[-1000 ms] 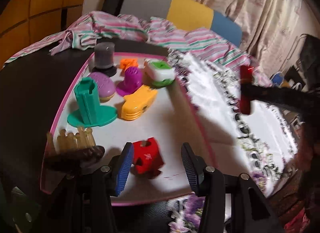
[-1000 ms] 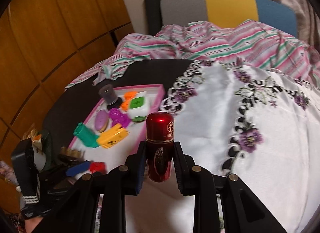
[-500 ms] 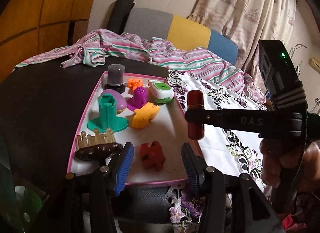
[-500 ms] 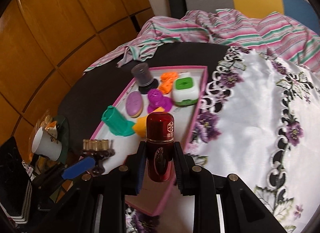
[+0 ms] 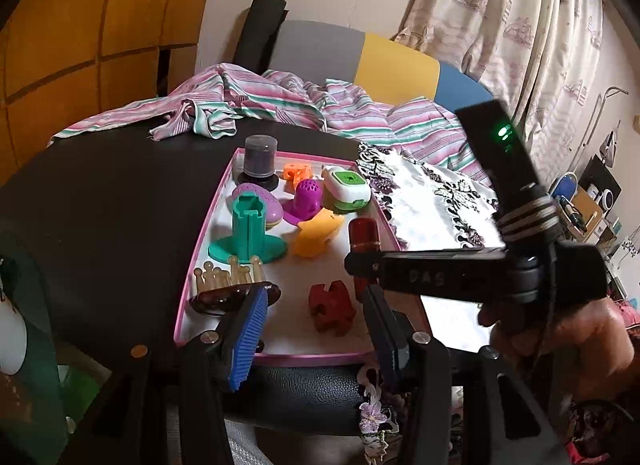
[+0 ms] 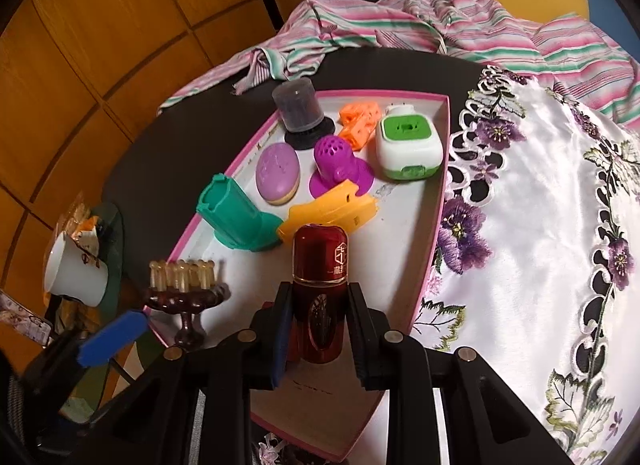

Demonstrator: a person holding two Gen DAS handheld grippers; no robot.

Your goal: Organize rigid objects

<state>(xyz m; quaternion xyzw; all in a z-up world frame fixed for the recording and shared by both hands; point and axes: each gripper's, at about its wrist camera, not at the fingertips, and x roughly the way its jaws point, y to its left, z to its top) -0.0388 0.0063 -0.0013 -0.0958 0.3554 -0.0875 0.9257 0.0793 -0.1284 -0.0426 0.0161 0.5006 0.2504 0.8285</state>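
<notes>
A pink-rimmed white tray [image 5: 384, 221] [image 6: 436, 201] holds several toys: a teal stand [image 5: 248, 229] [image 6: 236, 221], a yellow piece [image 5: 318, 235] [image 6: 332, 213], a purple oval [image 6: 277, 175], a magenta cup [image 6: 338, 163], a green-white box [image 6: 408, 147], an orange piece [image 6: 358, 121], a grey cylinder [image 6: 298, 107], a brown massager [image 5: 232, 285] [image 6: 186, 293] and a red block [image 5: 332, 307]. My right gripper [image 6: 320, 313] [image 5: 362, 261] is shut on a dark red bottle [image 6: 320, 289] [image 5: 364, 237], held upright over the tray's near right part. My left gripper [image 5: 316, 325] is open at the tray's near edge, with the red block between its fingers' line.
The tray lies on a dark round table [image 5: 100, 205]. A white embroidered cloth [image 6: 540, 225] covers the right side. Striped fabric [image 5: 300, 101] is heaped at the back before a chair [image 5: 360, 53]. A white cup [image 6: 76, 269] stands at the left.
My right gripper has carried the red bottle left from over the white cloth to above the tray. My left gripper has drawn back a little from the red block.
</notes>
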